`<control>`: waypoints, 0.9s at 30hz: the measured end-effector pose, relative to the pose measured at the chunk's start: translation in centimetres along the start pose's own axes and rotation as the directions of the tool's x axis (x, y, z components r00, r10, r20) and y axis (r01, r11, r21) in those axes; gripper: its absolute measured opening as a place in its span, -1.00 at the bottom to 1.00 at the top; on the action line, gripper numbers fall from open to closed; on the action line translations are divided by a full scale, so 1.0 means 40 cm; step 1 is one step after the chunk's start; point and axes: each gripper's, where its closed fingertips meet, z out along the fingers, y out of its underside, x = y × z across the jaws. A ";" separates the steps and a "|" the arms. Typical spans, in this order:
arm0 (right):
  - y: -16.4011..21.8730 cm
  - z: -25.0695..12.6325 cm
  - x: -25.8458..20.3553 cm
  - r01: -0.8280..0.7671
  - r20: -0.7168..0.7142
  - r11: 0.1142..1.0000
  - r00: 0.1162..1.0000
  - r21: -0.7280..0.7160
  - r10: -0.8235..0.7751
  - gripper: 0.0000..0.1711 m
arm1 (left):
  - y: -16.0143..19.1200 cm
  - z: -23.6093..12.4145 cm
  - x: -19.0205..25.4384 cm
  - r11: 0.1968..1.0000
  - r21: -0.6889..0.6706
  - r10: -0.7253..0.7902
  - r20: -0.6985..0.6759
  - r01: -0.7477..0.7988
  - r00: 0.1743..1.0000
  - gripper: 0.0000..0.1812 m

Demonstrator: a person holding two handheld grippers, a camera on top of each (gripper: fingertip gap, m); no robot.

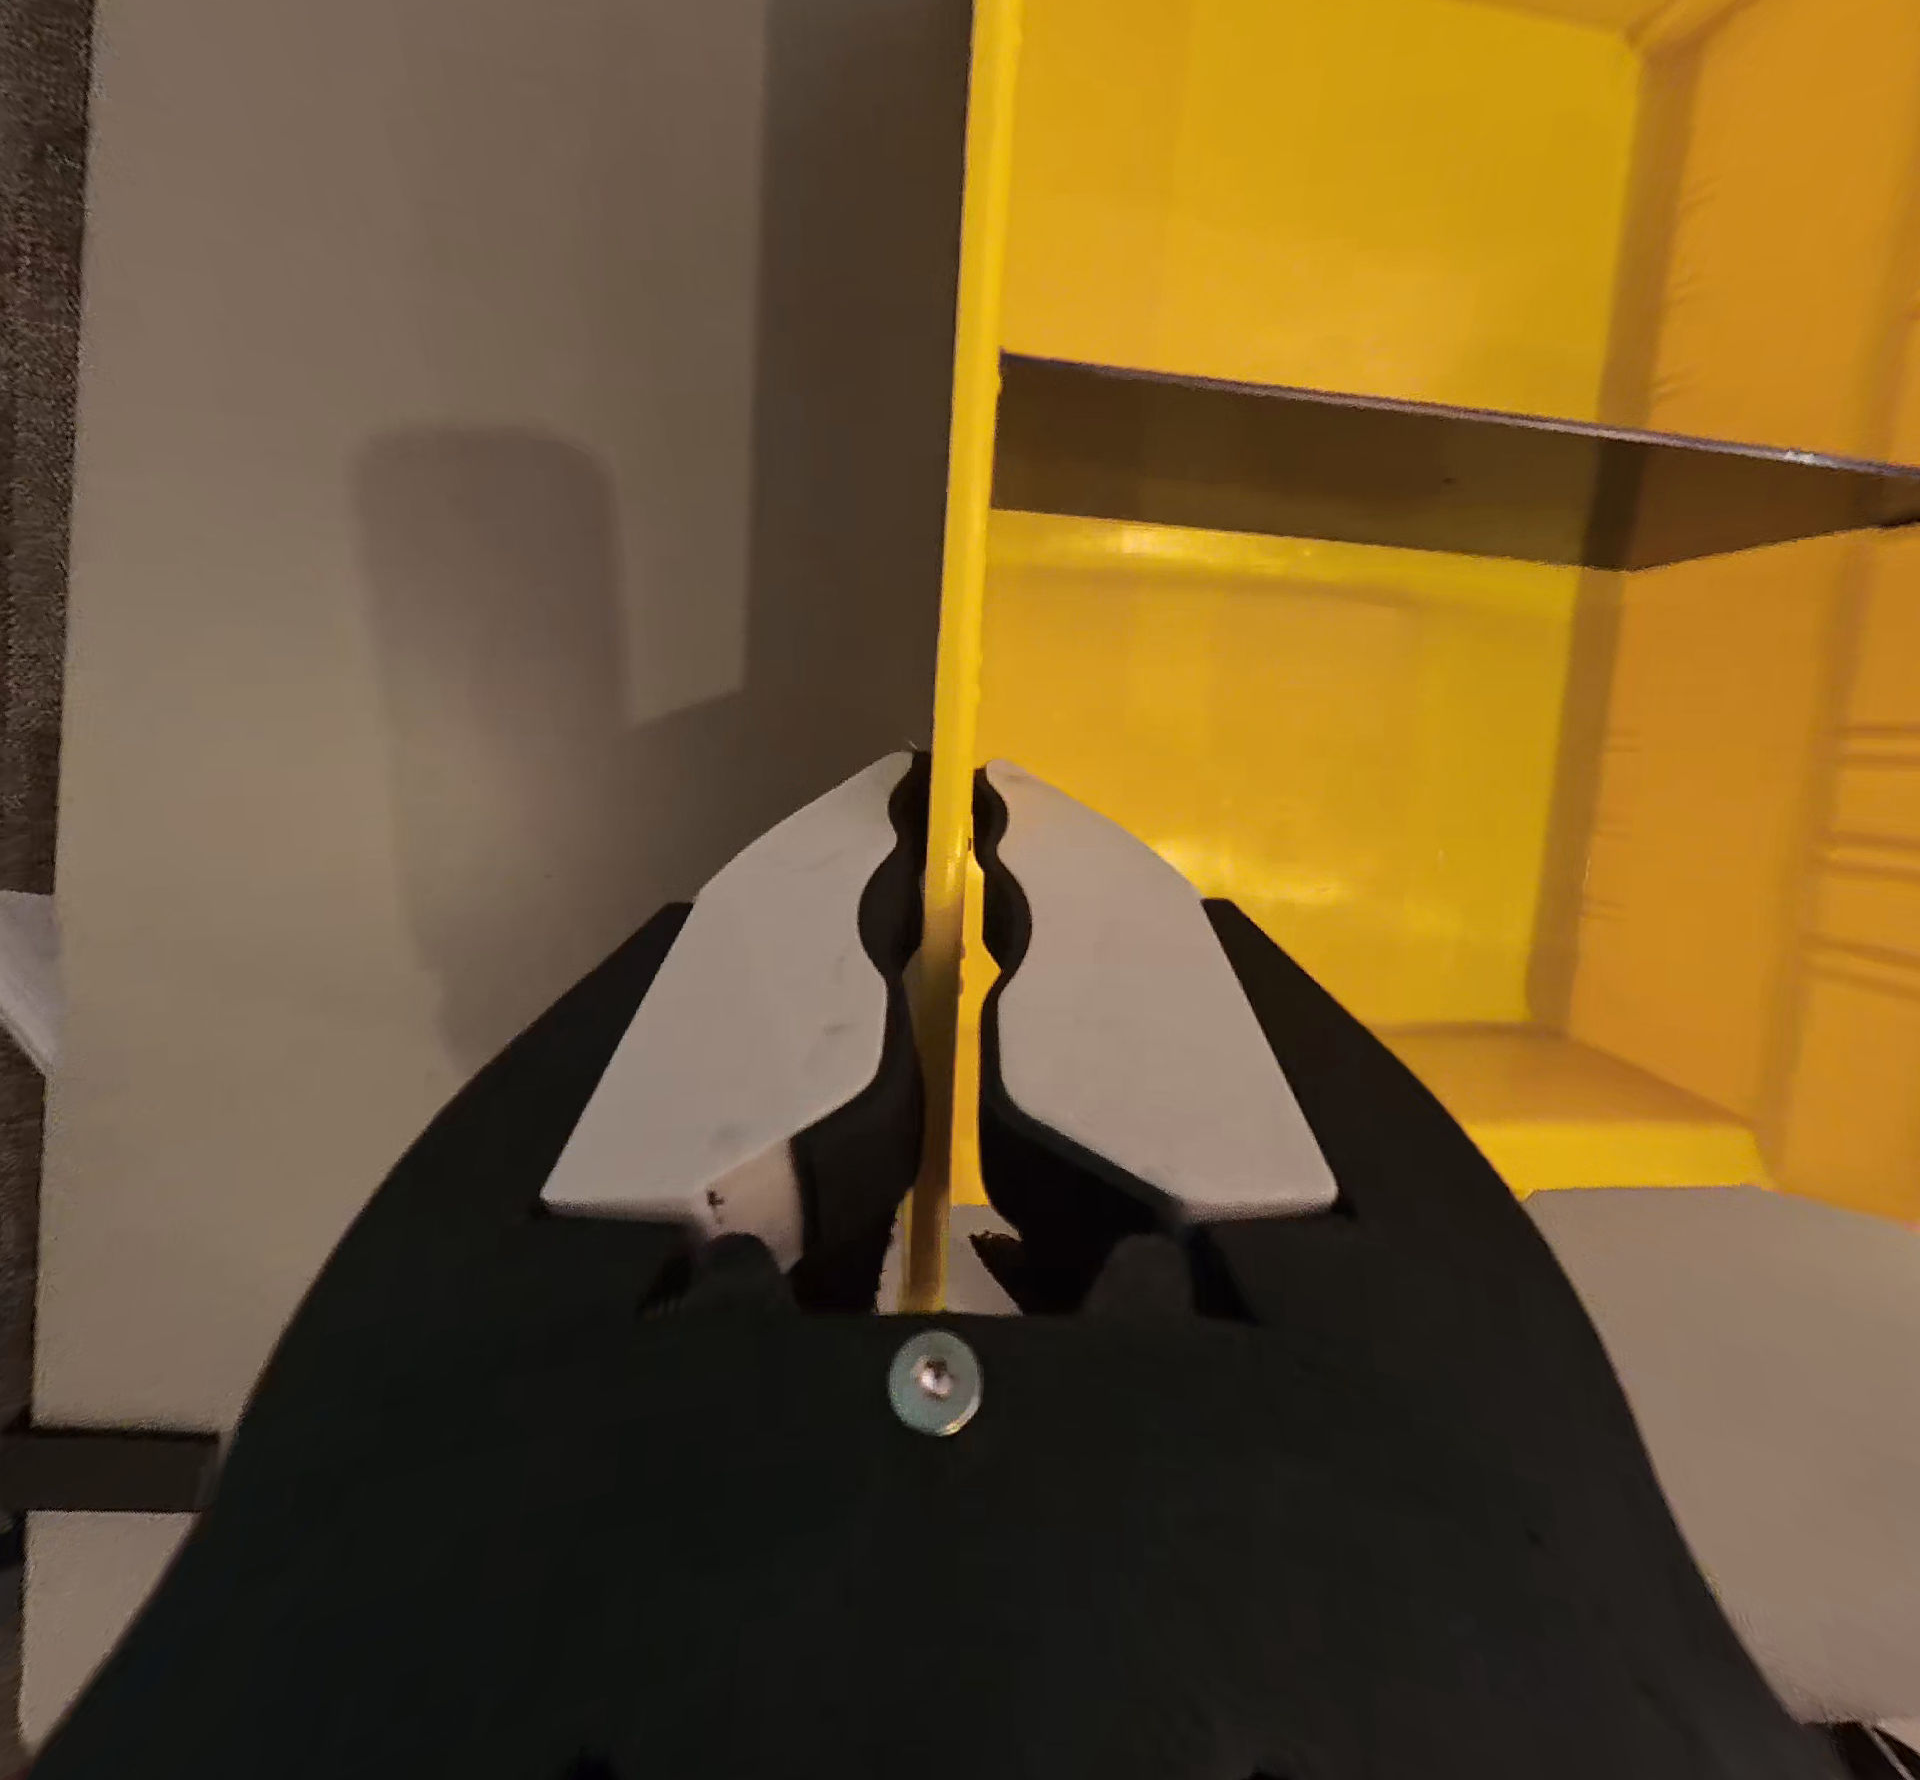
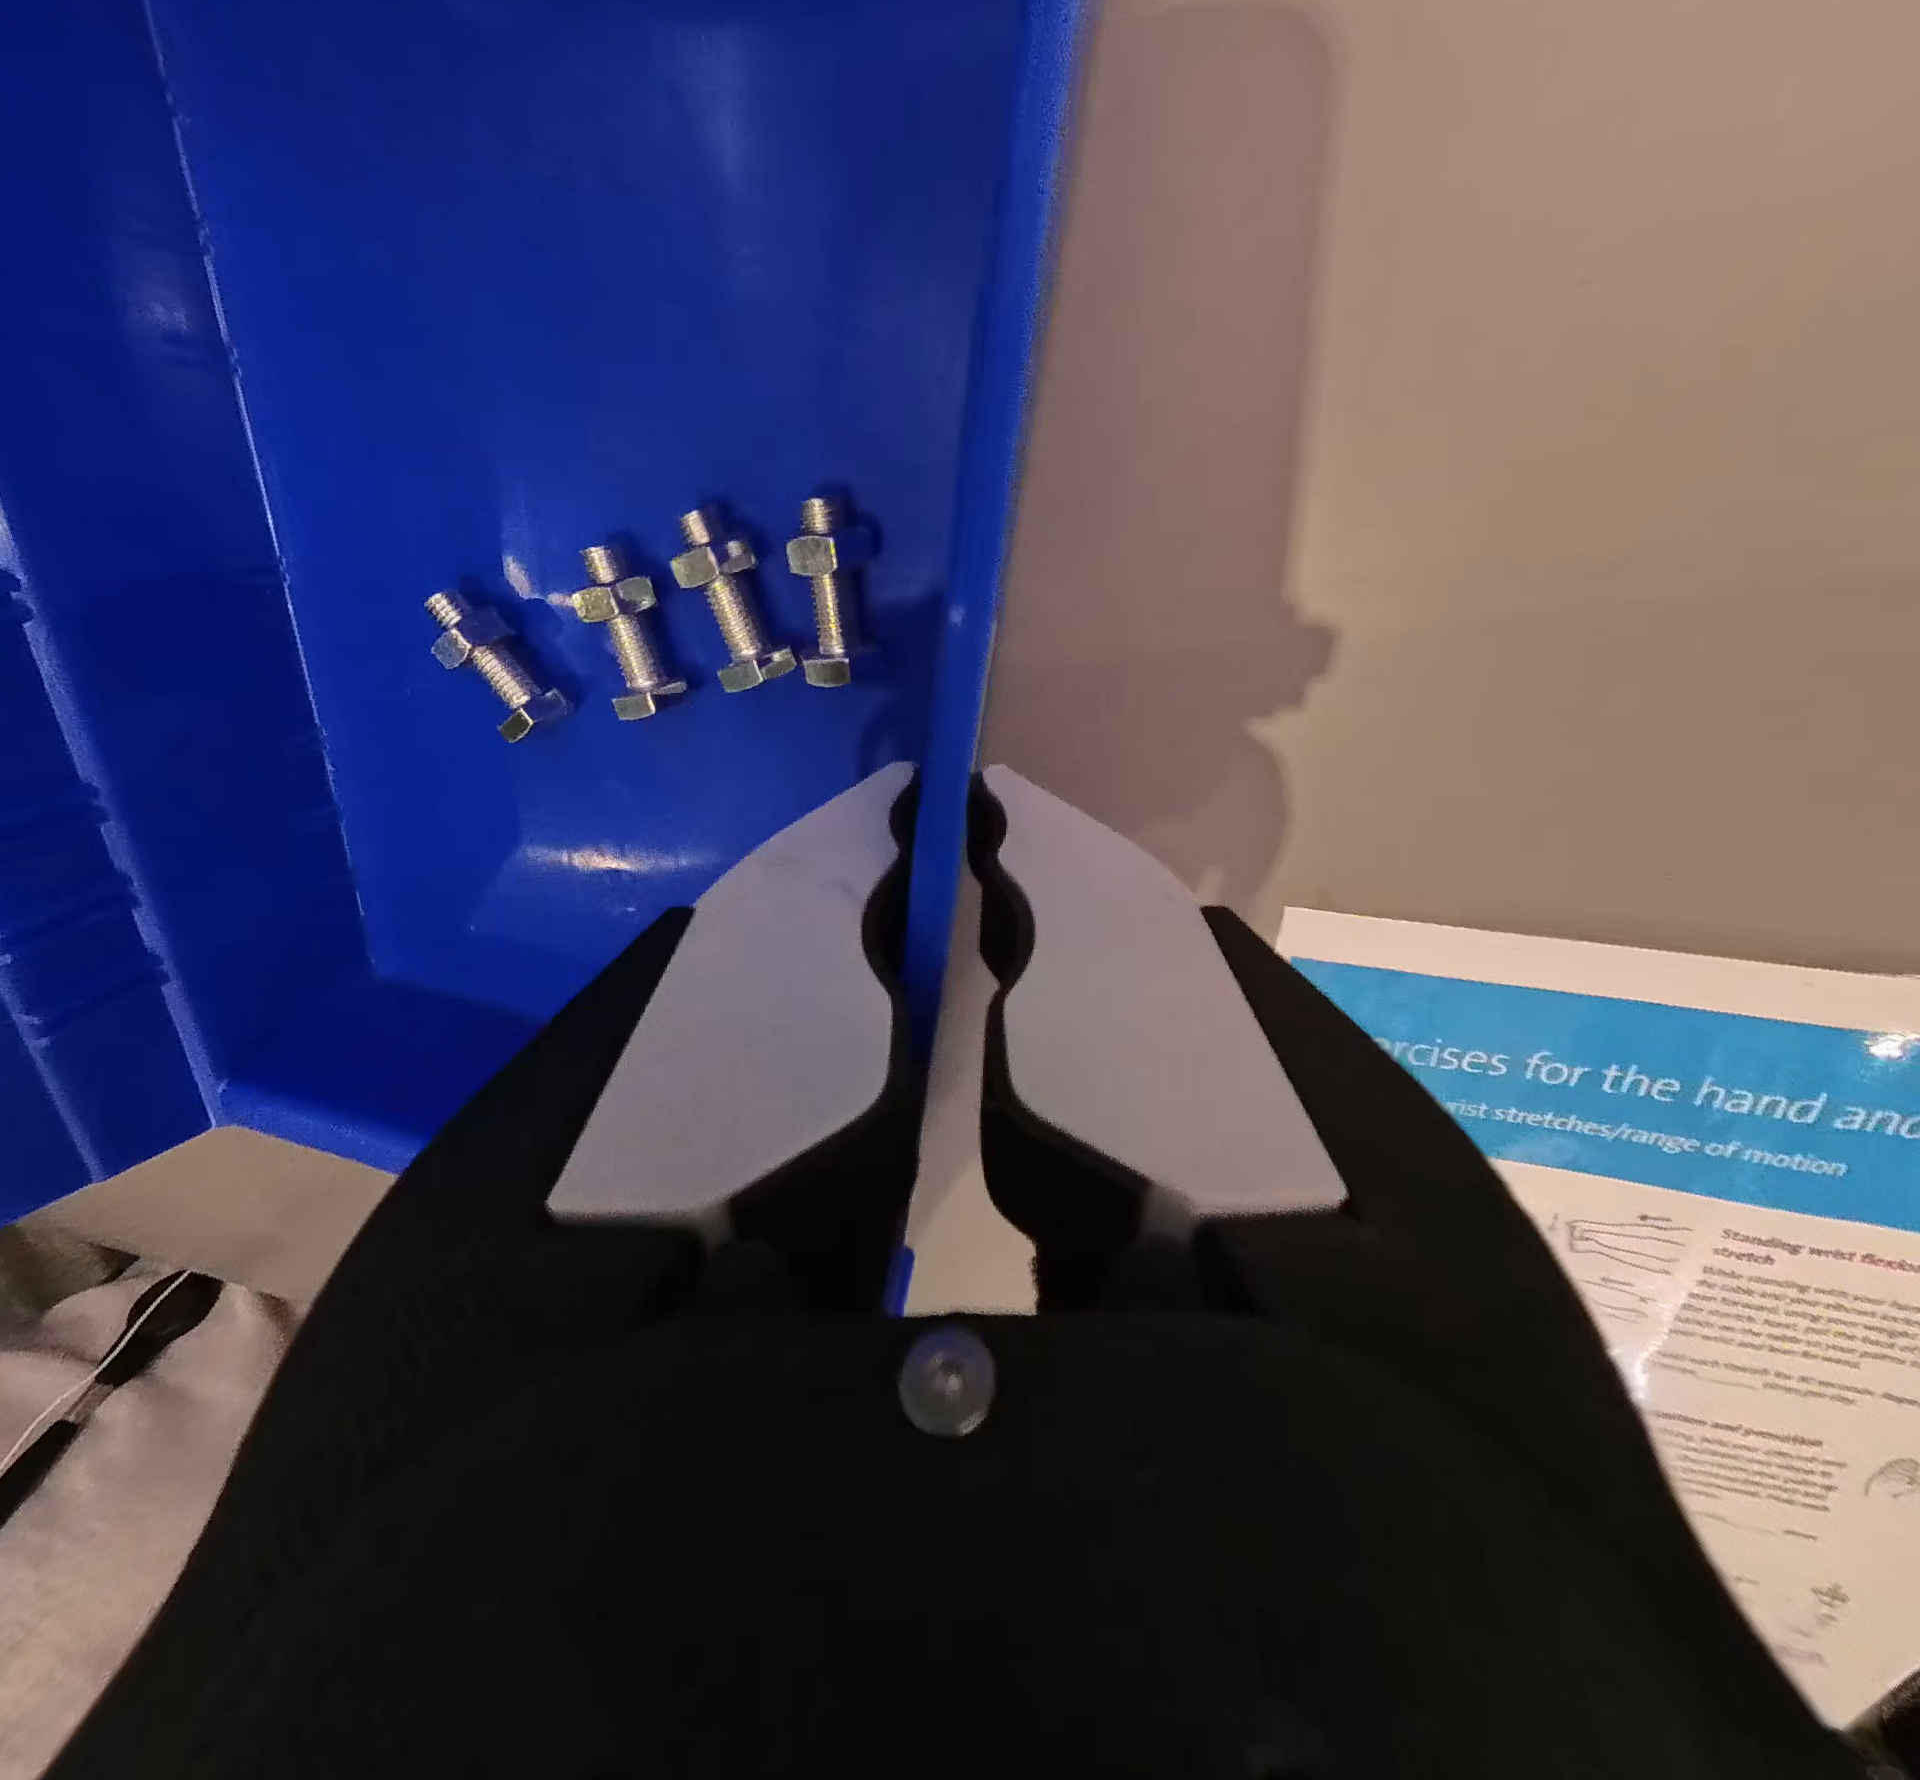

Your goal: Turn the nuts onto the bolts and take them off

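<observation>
In the left wrist view my left gripper point(image 1: 948, 774) is shut on the thin side wall of a yellow bin point(image 1: 971, 483), with one pad on each face of the wall. No nuts or bolts show inside the yellow bin. In the right wrist view my right gripper point(image 2: 948, 780) is shut on the right side wall of a blue bin point(image 2: 1003, 483). Several silver bolts with nuts threaded on them point(image 2: 644, 618) lie in a row on the blue bin's floor, to the left of and beyond my fingers.
A dark divider plate point(image 1: 1455, 463) crosses the yellow bin. A printed sheet with a blue header point(image 2: 1662, 1211) lies on the table to the right of the blue bin. Grey cloth with a black cord point(image 2: 125, 1335) lies at the lower left. A plain wall point(image 1: 468, 276) stands behind. My hands' fingertips stand some 75 cm from each other.
</observation>
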 end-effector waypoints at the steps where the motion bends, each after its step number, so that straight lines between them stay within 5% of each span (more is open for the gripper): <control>1: 0.000 0.000 0.000 -0.011 0.008 1.000 1.000 0.000 0.011 -0.90 | 0.001 0.000 0.004 1.000 -0.007 0.017 0.003 -0.017 1.000 -0.94; 27: 0.000 0.006 -0.024 0.028 0.010 0.999 1.000 -0.031 -0.028 -0.90 | 0.024 0.002 0.078 0.969 -0.095 0.227 -0.030 -0.229 0.973 -0.92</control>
